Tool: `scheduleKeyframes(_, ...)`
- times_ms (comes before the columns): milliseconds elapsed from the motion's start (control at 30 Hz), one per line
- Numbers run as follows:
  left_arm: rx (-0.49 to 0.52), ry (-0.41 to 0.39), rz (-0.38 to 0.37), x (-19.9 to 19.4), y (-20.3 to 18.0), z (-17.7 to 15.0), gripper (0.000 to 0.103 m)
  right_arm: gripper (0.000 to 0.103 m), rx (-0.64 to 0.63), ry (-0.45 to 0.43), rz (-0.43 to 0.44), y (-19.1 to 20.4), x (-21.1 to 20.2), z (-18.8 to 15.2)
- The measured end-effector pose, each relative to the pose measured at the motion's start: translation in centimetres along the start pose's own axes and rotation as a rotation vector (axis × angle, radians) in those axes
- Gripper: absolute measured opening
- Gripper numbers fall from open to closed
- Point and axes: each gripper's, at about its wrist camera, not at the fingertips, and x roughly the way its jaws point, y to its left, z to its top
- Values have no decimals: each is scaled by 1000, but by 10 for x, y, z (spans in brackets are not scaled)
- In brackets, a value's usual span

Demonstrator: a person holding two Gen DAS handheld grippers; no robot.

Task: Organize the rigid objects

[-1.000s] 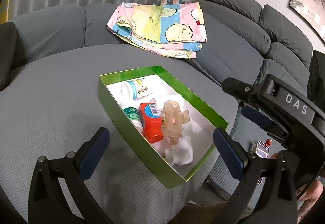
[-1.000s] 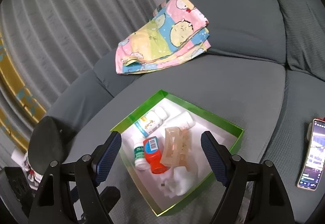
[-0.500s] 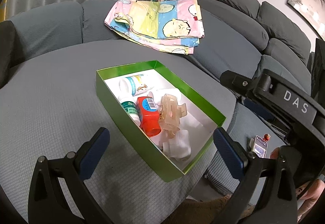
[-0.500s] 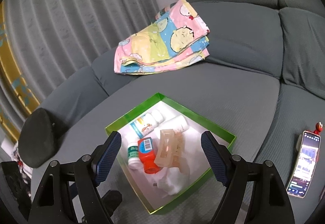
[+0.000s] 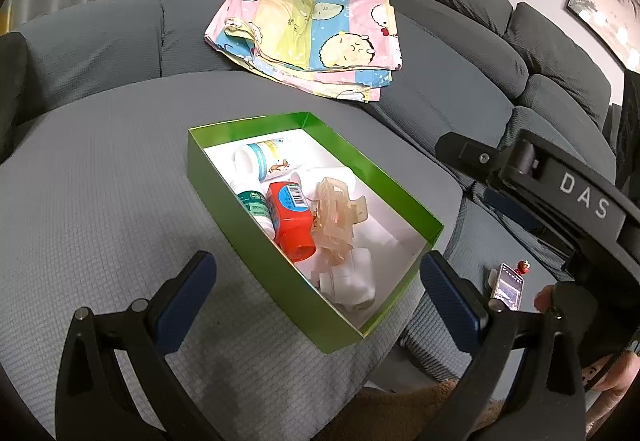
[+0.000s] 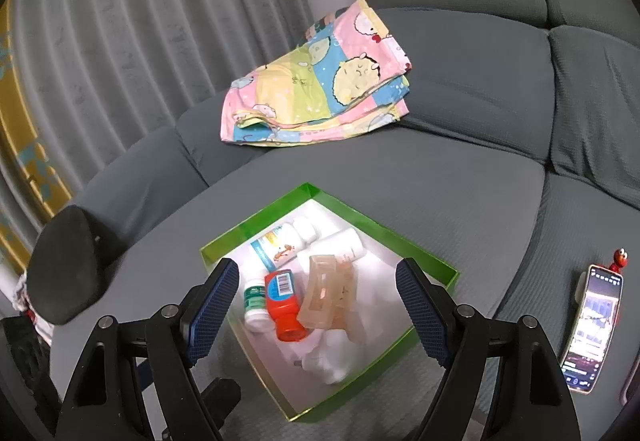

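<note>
A green box (image 6: pixel 430 267) with a white floor is shown on a round grey upholstered surface (image 5: pixel 100 201) ringed by a grey sofa (image 6: pixel 480 81), already loaded with the rigid objects to be organized: a red bottle (image 6: pixel 285 305) lying beside a small green-labelled bottle (image 6: pixel 254 301), a white bottle with a blue-and-yellow label (image 6: pixel 280 245), a plain white bottle (image 6: pixel 346 243), a translucent peach hair claw (image 6: pixel 330 295) resting across the pile, and white plastic pieces (image 5: pixel 350 283) at the near end. The left hand-held gripper (image 5: pixel 320 301) and the right hand-held gripper (image 6: pixel 318 311) are both held above the box with their blue pads spread wide and nothing between them. From here, a descent onto the crowded heap could be judged risky: the claw overlaps the bottles, so a pad might catch its teeth and drag neighbours along, and the light box, set near the surface's edge, might be pushed off by a sideways nudge. A folded cartoon-print cloth (image 5: pixel 316 45) lies well apart on the sofa, and a phone (image 6: pixel 594 327) with a small red figure (image 6: pixel 619 259) sits on a seat cushion. The white pieces cannot be identified, the labels are too small to read, and only part of a person's hand (image 5: pixel 612 377) is seen at the frame edge.
</note>
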Motion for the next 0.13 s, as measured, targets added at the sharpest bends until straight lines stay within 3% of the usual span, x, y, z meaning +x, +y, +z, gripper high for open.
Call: scheduleKeyframes(133, -9, -4, 2, -2, 1, -1, 102, 82, -7, -5, -10, 1, -1, -1)
